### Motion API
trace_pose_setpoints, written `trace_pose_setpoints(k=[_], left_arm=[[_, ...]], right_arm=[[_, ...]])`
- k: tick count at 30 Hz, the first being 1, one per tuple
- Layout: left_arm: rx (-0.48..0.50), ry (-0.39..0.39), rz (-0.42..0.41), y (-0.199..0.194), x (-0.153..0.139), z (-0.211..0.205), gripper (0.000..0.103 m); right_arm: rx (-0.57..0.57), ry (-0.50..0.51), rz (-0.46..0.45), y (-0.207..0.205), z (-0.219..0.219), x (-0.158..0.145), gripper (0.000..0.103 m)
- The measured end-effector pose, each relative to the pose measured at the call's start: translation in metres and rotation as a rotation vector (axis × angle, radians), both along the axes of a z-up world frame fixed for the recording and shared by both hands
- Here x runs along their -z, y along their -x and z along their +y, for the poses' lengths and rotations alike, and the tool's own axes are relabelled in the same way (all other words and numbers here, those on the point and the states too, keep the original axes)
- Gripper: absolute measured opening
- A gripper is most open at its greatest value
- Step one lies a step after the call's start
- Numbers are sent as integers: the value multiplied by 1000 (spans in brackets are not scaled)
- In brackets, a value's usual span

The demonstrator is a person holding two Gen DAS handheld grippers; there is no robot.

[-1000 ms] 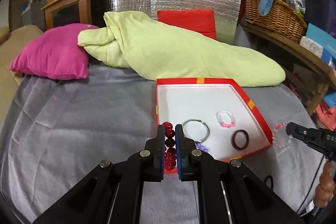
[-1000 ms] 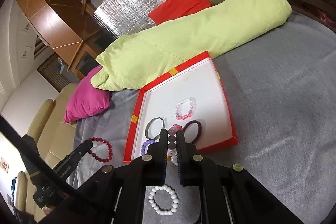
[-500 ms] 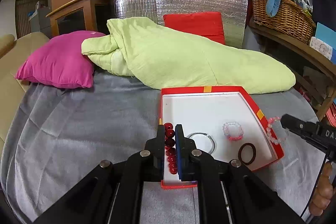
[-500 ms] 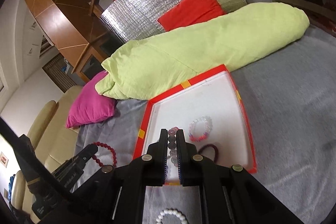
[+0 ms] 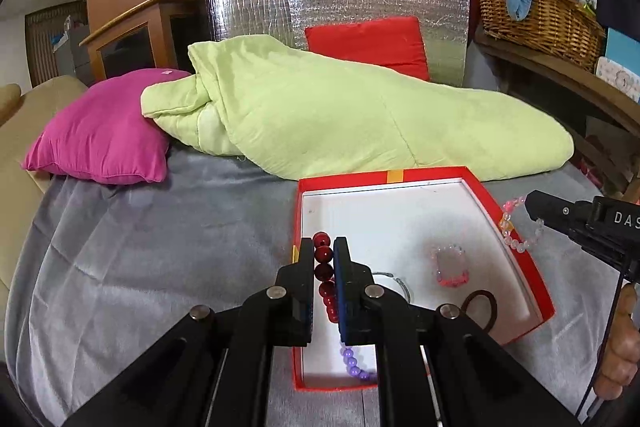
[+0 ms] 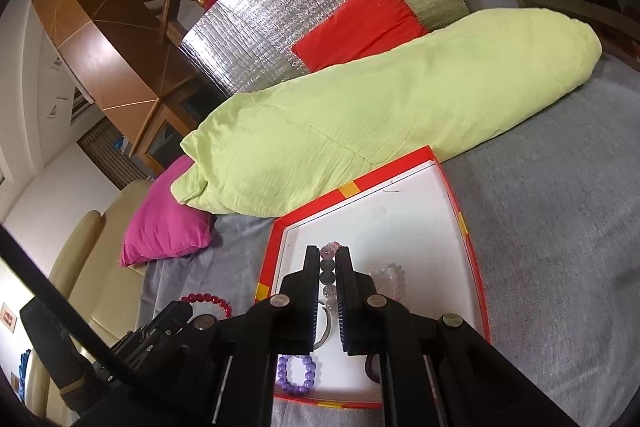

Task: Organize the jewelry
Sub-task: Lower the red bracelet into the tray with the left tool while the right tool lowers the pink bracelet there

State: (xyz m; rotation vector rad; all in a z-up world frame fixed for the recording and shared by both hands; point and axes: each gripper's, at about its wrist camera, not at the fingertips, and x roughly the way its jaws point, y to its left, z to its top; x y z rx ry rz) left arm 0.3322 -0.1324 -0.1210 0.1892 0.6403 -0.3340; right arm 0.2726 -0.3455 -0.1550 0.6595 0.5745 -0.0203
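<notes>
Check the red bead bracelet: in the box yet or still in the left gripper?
Not laid in the box. The left gripper is shut on the red bead bracelet, holding it at the near left corner of the red box; the beads show between the fingers.

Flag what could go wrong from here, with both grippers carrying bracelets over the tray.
1. The left gripper pinches the red bracelet by a few beads; it dangles and could slip out or land on the purple bracelet.
2. The right gripper holds the pale bracelet over the clear bracelet and the metal bangle; releasing here may pile or tangle them.
3. Both grippers crowd the tray; a bump could shift it.
</notes>
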Motion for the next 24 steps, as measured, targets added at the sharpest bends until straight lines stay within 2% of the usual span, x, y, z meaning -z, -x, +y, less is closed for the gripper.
trace_pose_setpoints(k=[10,17,24], left_arm=[[20,-47,1,4,8,-16,10],[33,-61,-2,9,11,-24,10],[37,-36,21,9,12,-21,10]], right_arm=[[12,-1,31,11,-8,12,9],[31,35,44,19,-9,12,9],[46,45,59,16,-9,14,9]])
